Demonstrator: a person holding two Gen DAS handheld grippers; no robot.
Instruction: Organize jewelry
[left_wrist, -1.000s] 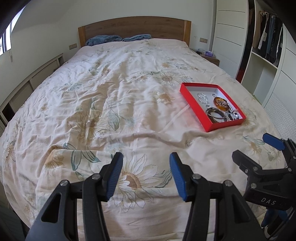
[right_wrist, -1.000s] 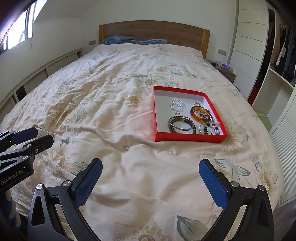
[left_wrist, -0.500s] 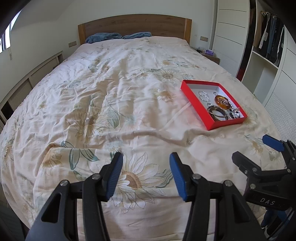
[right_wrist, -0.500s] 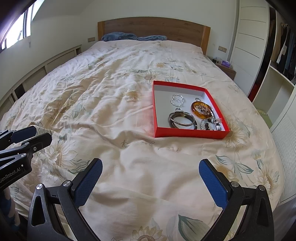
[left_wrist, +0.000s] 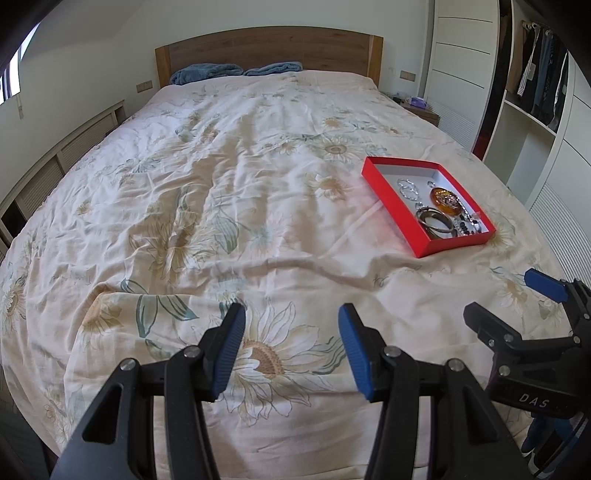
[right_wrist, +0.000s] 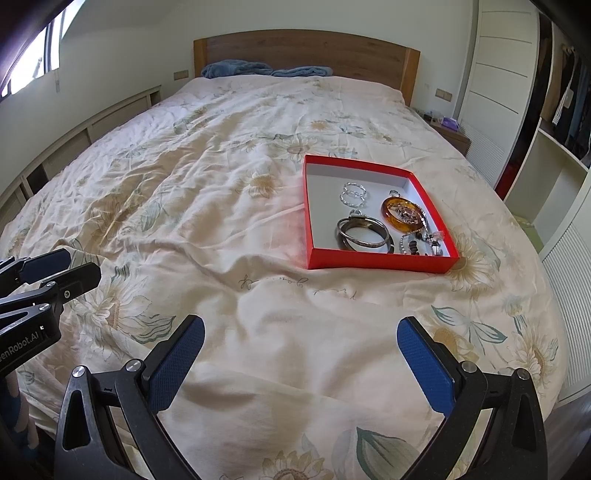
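On the bed's right half we see a shallow red tray (right_wrist: 382, 258) with a white floor, holding 2 thin silver hoops (right_wrist: 353, 194), a dark metal bangle (right_wrist: 364, 236), an amber bangle (right_wrist: 403, 215) and tangled beads (right_wrist: 419, 245). Over the floral quilt (right_wrist: 221, 206), our left gripper (left_wrist: 291, 350) and right gripper (right_wrist: 301, 363) both hover parted and empty, well short of the tray.

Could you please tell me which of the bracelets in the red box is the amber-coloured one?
It is the translucent orange-amber bangle by the red box's right wall; the dark metal bangles beside it are grey.
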